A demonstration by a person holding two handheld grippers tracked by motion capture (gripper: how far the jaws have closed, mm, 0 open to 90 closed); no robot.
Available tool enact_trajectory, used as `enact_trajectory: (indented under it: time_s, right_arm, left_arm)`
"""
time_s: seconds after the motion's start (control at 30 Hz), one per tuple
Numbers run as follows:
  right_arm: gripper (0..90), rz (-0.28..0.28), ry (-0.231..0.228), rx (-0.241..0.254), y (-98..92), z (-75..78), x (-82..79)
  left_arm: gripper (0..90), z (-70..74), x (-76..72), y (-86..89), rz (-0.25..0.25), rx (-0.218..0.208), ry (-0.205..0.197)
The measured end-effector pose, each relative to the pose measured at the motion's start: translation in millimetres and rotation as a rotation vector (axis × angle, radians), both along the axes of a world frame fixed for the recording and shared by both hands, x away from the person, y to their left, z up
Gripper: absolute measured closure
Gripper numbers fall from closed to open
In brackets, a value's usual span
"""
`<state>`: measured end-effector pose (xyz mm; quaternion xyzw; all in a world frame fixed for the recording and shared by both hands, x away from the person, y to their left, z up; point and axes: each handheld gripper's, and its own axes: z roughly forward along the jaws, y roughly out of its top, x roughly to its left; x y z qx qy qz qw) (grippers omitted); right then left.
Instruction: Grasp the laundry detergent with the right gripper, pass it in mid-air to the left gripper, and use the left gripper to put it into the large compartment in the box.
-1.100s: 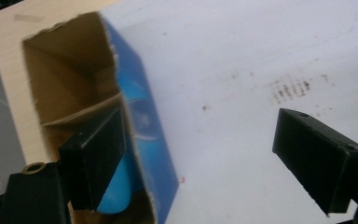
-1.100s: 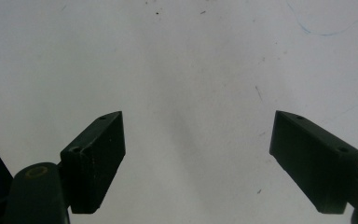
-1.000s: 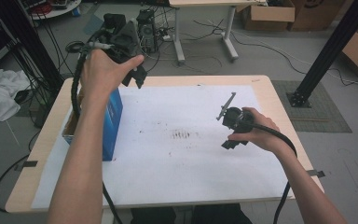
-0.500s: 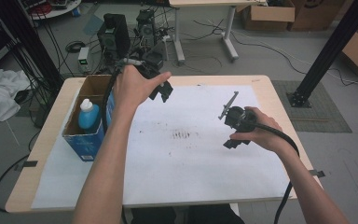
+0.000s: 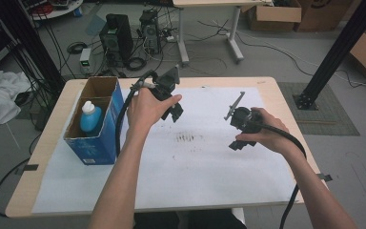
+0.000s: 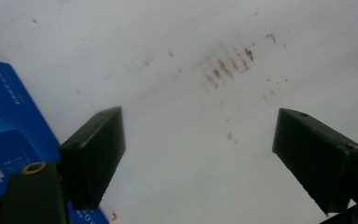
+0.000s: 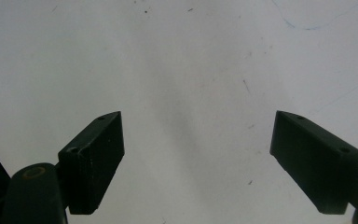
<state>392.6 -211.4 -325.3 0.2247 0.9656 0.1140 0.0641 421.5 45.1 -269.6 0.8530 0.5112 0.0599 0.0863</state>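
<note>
From the high view I see 1 wooden table covered by 1 large white paper sheet. I hold 2 grippers, 1 in each hand. My left gripper is raised above the sheet just right of 1 blue cardboard box, with my left hand wrapped around its body. My right gripper hangs over the right half of the sheet, held by my right hand, well apart from the left one. 1 black cable trails from each gripper.

The blue box stands open at the table's left side, on the sheet's left edge. Inside it stands 1 light blue bottle with a white cap, upright, in the nearer half of the box. Nothing touches the bottle.

In the left gripper view, the left gripper's 2 black jaws are spread wide with nothing between them. Beneath them lies the white sheet, marked by 1 cluster of brownish smudges. The blue box shows at the lower left, beside the left jaw.

In the right gripper view, the right gripper's 2 jaws are also spread wide and empty, over bare white paper with a few faint specks.

On the floor beyond the table I count 2 dark computer towers.
</note>
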Motion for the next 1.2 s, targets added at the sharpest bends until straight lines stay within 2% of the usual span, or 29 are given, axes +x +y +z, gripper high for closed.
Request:
enact_trajectory:
  time_s: [0.23, 0.37, 0.87, 1.2]
  right_arm:
    - [17.2, 0.000, 0.000, 0.000, 2.3, 0.1, 2.3]
    - [17.2, -0.002, 0.001, -0.004, 2.5, -0.6, 2.7]
    - [17.3, -0.010, -0.002, -0.003, -2.6, 1.3, 3.1]
    - [17.3, -0.014, -0.008, -0.003, -3.5, 4.5, 4.0]
  left_arm:
    - [17.9, -21.1, -1.3, 1.4, -0.004, 0.011, 0.035]
    - [17.9, -26.1, -1.9, 1.9, 0.004, -0.009, 0.033]
    - [17.8, -27.1, -2.4, 3.3, -0.001, 0.004, 0.039]
    - [17.8, -27.2, -3.5, 3.3, 0.006, -0.004, 0.039]
